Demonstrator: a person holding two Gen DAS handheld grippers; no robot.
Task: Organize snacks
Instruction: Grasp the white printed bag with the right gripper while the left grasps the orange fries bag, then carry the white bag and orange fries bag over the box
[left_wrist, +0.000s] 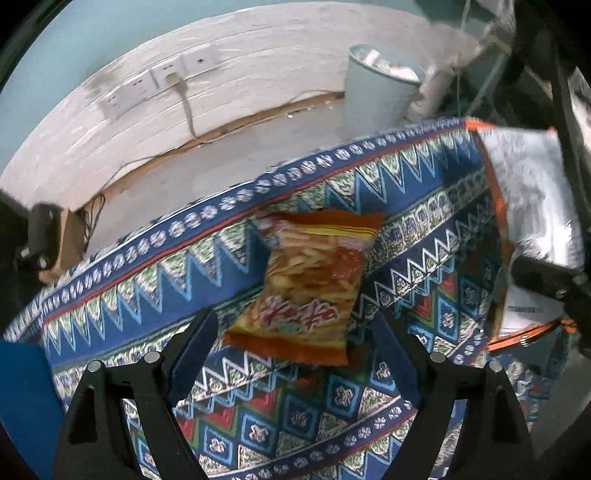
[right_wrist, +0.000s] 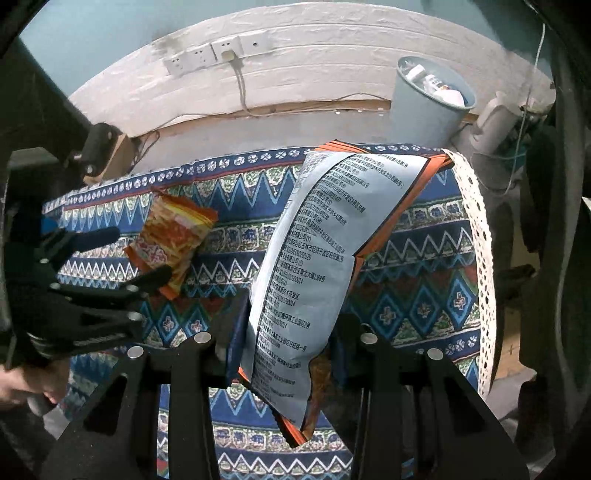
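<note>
The right hand-held gripper (right_wrist: 284, 334) is clamped on the lower part of a large orange-edged foil snack bag with a white printed back (right_wrist: 314, 258), carrying it clear above the worktop with the blue patterned cloth (right_wrist: 424, 295). The left hand-held gripper (left_wrist: 295, 332) is wide open and empty, poised over a small red-and-yellow plastic snack packet (left_wrist: 314, 277) lying flat on the cloth. Step in hand: pickup of the small packet. The next move calls for lowering the open jaws astride it, then closing.

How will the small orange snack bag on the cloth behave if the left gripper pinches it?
The orange snack bag looks puffed with crinkled film, so probably light and squashy, likely slick. The left gripper is open just short of it; a pinch may crush the contents.
</note>
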